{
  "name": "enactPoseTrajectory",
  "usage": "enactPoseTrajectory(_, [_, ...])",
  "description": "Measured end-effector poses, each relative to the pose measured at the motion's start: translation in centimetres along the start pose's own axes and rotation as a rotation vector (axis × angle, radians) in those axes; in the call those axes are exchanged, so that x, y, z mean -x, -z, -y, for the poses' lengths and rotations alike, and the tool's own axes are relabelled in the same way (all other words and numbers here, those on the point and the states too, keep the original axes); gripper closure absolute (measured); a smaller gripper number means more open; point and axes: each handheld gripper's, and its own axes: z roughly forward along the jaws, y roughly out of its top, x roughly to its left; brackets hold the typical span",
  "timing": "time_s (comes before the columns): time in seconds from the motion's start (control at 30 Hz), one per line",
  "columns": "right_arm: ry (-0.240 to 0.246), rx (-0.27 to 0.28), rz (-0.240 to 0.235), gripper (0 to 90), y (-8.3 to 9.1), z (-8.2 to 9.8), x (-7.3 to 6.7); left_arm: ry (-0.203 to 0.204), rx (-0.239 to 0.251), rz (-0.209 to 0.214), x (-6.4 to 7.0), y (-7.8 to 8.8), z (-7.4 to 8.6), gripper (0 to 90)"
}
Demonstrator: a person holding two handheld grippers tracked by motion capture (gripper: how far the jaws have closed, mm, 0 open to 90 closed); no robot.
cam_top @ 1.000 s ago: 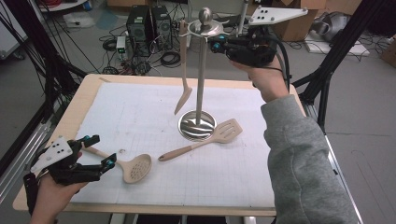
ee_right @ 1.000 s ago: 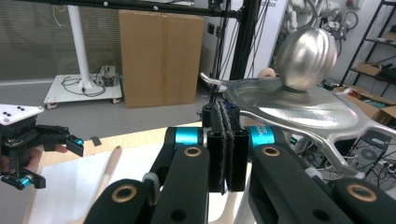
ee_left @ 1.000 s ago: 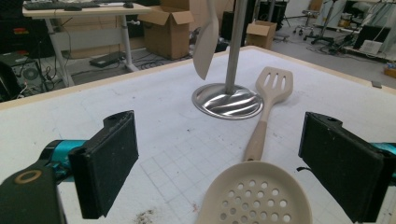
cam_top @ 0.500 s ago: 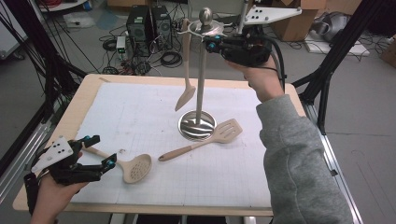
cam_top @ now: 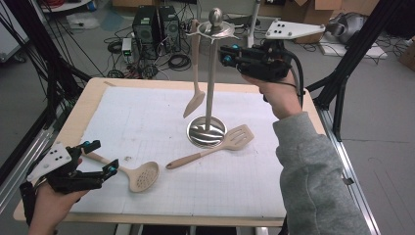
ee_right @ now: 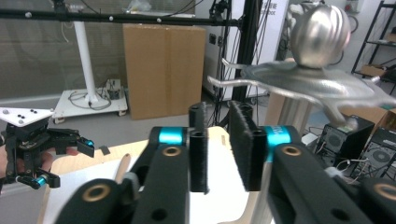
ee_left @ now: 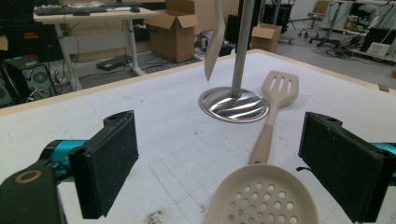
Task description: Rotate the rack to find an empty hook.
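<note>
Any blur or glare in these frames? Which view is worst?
High view: sharp overall, glare on the stand base. Left gripper view: table and spatula crisp, the skimmer at the bottom edge slightly soft, streaky reflections on the stand base. Right gripper view is worst: the right tool arms blurred up close, and the stand's knob is soft with a bright highlight.
</note>
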Motion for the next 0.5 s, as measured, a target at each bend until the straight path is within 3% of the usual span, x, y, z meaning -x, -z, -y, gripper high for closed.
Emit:
enactPoseTrajectory(0.2, [-0.031, -0.006, 0.013, 52.6, 0.5, 1.1, -0.3, -0.009, 0.008, 0.003, 0.1, 0.3, -0.2, 12.3])
enactPoseTrajectory(0.43, [-0.024, -0.032, 0.040, 27.7, 0.8, 2.9, -1.0, 0.011, 0.021, 0.002, 0.0, 0.4, -0.2, 12.2])
enactPoseTrajectory(0.5, [-0.041, -0.033, 0.034, 21.4, 0.9, 3.5, -1.2, 0.008, 0.023, 0.009, 0.1, 0.3, -0.2, 12.3])
